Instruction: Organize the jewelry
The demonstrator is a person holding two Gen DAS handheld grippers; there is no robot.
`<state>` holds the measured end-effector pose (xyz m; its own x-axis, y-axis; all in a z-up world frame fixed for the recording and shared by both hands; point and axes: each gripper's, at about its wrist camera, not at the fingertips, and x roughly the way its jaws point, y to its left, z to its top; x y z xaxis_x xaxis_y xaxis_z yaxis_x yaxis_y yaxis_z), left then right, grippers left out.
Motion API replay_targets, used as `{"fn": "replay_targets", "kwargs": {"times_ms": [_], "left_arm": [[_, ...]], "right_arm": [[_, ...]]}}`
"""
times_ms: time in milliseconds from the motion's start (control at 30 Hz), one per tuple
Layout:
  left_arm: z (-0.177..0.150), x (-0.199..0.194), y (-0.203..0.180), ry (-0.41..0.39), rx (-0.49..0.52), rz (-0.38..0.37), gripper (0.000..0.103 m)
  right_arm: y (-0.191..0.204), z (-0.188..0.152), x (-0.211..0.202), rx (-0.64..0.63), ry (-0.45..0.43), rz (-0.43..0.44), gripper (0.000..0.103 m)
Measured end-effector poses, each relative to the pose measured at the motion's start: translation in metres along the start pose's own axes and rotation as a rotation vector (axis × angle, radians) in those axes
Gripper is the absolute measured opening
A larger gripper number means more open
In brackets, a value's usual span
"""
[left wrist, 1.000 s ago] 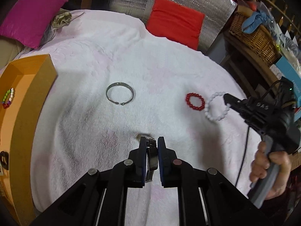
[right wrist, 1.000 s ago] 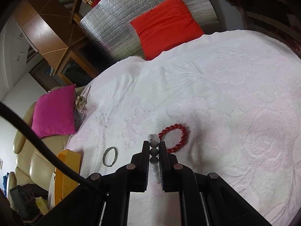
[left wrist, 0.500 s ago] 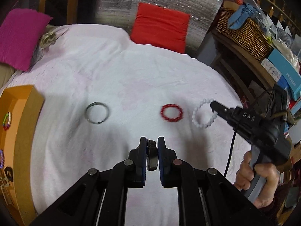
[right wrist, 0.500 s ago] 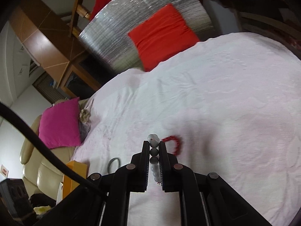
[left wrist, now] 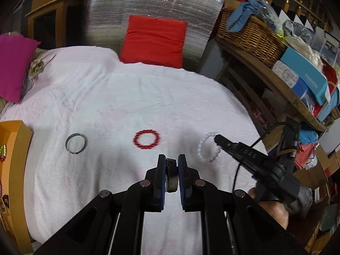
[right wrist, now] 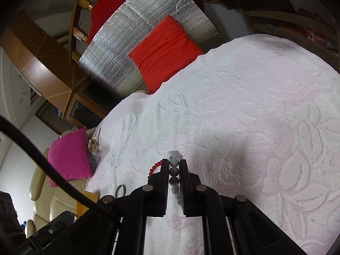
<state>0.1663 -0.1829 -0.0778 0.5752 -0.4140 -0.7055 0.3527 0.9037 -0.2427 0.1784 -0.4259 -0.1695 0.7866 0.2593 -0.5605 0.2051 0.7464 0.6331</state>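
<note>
My left gripper (left wrist: 171,164) is shut on a dark metal bangle (left wrist: 171,177), held above the white towel (left wrist: 131,97). My right gripper (right wrist: 174,165) is shut on a white bead bracelet (right wrist: 174,170); in the left wrist view that bracelet (left wrist: 207,149) hangs from the right gripper's tip (left wrist: 220,139), lifted over the towel. A red bead bracelet (left wrist: 146,138) and a silver bangle (left wrist: 76,143) lie on the towel. An orange tray (left wrist: 20,148) at the left edge holds a coloured bead bracelet (left wrist: 3,153).
A red cushion (left wrist: 154,41) leans on a silver foil panel at the back. A magenta cushion (left wrist: 12,65) sits at the far left. A wicker basket (left wrist: 250,34) and stacked boxes (left wrist: 306,85) stand on a shelf to the right.
Both grippers have risen from the towel with their pieces. The left view has swung right, so the silver bangle and red bracelet sit further left. The white bracelet has come off the cloth.
</note>
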Motion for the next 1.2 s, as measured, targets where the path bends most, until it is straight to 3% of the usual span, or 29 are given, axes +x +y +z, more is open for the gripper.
{"fn": "replay_targets", "kwargs": {"times_ms": [333, 700, 933, 1200], "left_arm": [[0.013, -0.022, -0.043, -0.034, 0.044, 0.010, 0.012], [0.046, -0.025, -0.090, -0.043, 0.162, -0.045, 0.012], [0.058, -0.043, -0.053, -0.080, 0.106, -0.073, 0.012], [0.061, -0.097, 0.033, -0.080, 0.128, 0.074, 0.012]], "right_arm": [[-0.010, 0.002, -0.016, 0.061, -0.025, 0.039, 0.010], [-0.025, 0.010, -0.033, 0.122, -0.075, 0.059, 0.010], [-0.024, 0.014, -0.023, 0.124, -0.069, 0.039, 0.010], [0.036, -0.005, -0.008, -0.011, -0.050, 0.060, 0.010]]}}
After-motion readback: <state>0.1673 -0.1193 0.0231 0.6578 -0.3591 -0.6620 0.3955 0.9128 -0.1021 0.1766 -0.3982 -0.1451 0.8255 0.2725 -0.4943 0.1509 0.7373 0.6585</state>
